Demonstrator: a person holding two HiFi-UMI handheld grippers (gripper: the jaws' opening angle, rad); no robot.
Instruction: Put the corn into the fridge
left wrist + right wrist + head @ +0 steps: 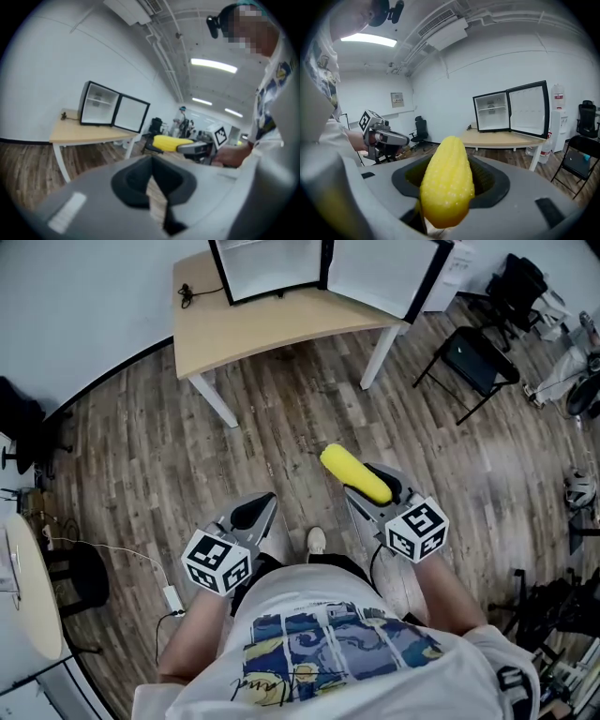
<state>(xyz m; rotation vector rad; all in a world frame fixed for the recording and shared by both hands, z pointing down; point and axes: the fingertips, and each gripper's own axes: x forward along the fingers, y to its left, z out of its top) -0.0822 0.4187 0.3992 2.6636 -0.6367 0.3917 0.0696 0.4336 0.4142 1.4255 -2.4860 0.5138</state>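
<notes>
A person stands facing an open fridge, carrying corn in one of two hand-held grippers.

The right gripper (364,489), at about one o'clock from the person, has its jaws spread wide and clamped on the yellow corn (447,183), whose tapered tip points ahead toward the fridge (272,268). The fridge sits on a table (244,334) at twelve o'clock, well apart across the wooden floor (281,418), with its door (384,273) swung open. The left gripper (255,514), at eleven o'clock, has its jaws closed together with nothing between them. The corn looks light and stiff, with a bumpy skin that should give some hold; because it tapers, it could slide forward, so the thick middle seems the safest place to hold it.
</notes>
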